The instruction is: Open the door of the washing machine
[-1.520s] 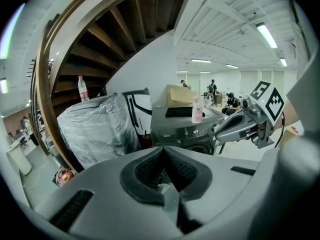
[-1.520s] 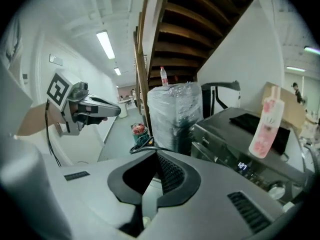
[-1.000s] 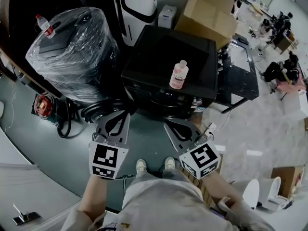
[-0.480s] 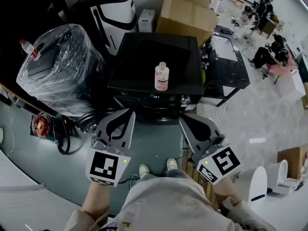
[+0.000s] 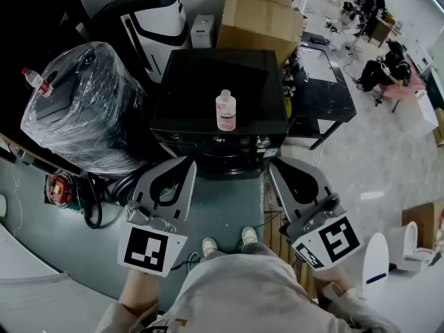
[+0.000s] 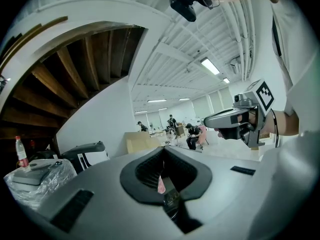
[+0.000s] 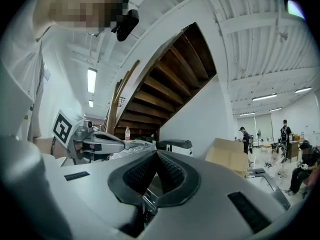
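The black washing machine (image 5: 218, 82) stands straight ahead, seen from above, with a small pink bottle (image 5: 225, 109) upright near the front of its lid. Its front edge shows only a narrow control strip with knobs (image 5: 262, 142). The door below that is hidden by the steep downward look, so I cannot tell how it stands. The left gripper (image 5: 184, 165) and the right gripper (image 5: 276, 165) are held level just before that front edge, well apart. A strip of green floor (image 5: 229, 207) and the person's shoes (image 5: 208, 245) show between them. Both pairs of jaws are closed tip to tip and hold nothing; through the slit of the left pair only a sliver of the pink bottle shows. Room is tight on the left, where a bundle wrapped in clear film (image 5: 83, 109) crowds the machine's side, with a red-capped bottle (image 5: 35, 80) on it. On the right a black bench (image 5: 322, 82) sits close beside the machine, with open pale floor (image 5: 361, 165) beyond it. Behind are a cardboard box (image 5: 260, 23) and a black-and-white appliance (image 5: 149, 19), partly cut off by the frame.
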Demonstrator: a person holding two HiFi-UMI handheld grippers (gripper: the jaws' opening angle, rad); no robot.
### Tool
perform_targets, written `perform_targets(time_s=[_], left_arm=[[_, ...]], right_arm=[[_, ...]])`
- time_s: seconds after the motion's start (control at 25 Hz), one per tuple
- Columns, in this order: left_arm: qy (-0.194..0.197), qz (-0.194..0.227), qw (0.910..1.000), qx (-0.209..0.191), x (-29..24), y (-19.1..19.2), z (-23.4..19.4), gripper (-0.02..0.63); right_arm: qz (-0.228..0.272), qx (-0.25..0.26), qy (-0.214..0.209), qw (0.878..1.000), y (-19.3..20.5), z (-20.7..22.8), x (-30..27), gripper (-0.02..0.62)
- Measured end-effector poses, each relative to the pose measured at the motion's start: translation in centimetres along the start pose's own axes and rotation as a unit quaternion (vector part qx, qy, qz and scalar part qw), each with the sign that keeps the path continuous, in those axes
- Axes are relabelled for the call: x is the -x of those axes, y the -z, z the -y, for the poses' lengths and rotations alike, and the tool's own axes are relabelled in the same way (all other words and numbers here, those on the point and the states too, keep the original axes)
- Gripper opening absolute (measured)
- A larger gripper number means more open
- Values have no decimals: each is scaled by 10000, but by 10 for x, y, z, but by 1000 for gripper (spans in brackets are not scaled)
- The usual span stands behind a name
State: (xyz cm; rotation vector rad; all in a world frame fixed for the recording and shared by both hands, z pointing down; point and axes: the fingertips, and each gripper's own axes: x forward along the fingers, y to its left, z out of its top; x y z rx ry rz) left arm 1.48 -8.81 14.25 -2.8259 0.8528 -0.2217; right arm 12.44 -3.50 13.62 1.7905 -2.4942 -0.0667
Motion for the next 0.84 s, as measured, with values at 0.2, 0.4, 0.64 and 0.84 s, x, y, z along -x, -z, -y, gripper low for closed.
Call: perform_targets(time_s=[0.2, 0.4, 0.64, 0.84], left_arm=[[-26, 29, 10000, -1, 1, -3, -1, 20], [-18, -10, 10000, -21, 4, -2, -4, 20], [-19, -1, 10000, -15, 6, -2, -7, 20], [-159, -50, 9999, 13, 9, 1, -17, 20]], right_arm=[[13, 20, 9, 10000, 2, 1, 0, 28], [-13, -7, -51, 10000, 2, -3, -4, 28], [-45, -24, -43, 10000, 3, -3, -5, 28], [-50, -88, -108, 9999, 6, -7, -8, 28]])
